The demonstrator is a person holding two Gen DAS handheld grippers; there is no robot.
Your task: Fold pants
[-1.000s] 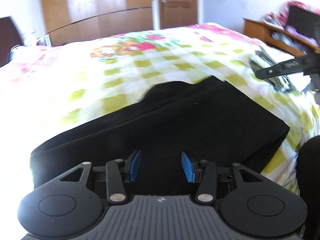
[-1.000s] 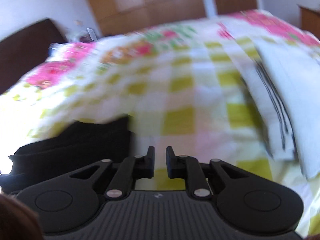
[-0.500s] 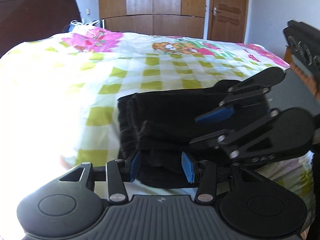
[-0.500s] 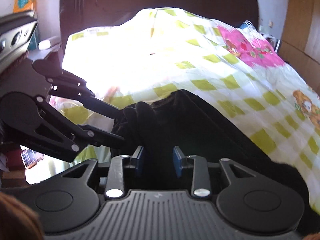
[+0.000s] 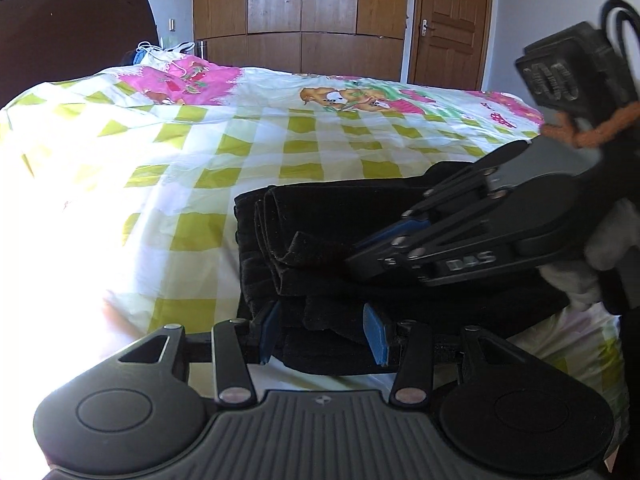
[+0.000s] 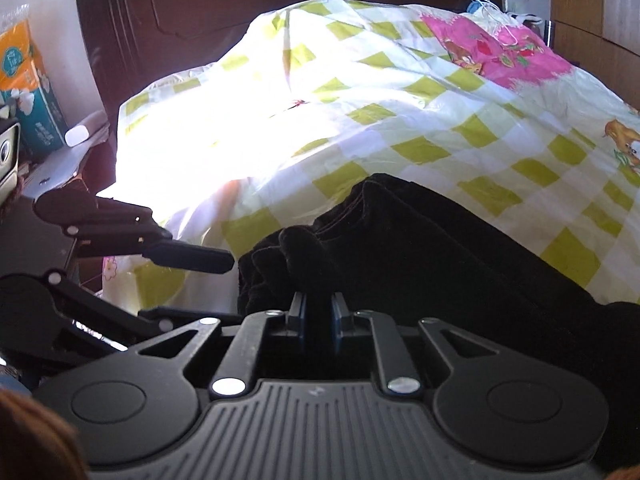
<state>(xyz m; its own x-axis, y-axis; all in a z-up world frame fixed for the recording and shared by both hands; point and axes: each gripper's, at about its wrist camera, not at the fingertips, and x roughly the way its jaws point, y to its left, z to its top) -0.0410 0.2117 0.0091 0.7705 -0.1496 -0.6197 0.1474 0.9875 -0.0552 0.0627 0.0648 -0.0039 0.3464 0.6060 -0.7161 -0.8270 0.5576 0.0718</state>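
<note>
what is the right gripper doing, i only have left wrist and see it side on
Observer: In the right wrist view, the right gripper has its pads nearly together, with a bunch of the pants pinched between them.
Operator: where does my left one sit from there
Observer: The left gripper is open. Its upper finger points at the pants' bunched end, and I cannot tell whether it touches.
Operator: anything beside the bed
Observer: A tissue pack stands off the bed, next to the headboard.
</note>
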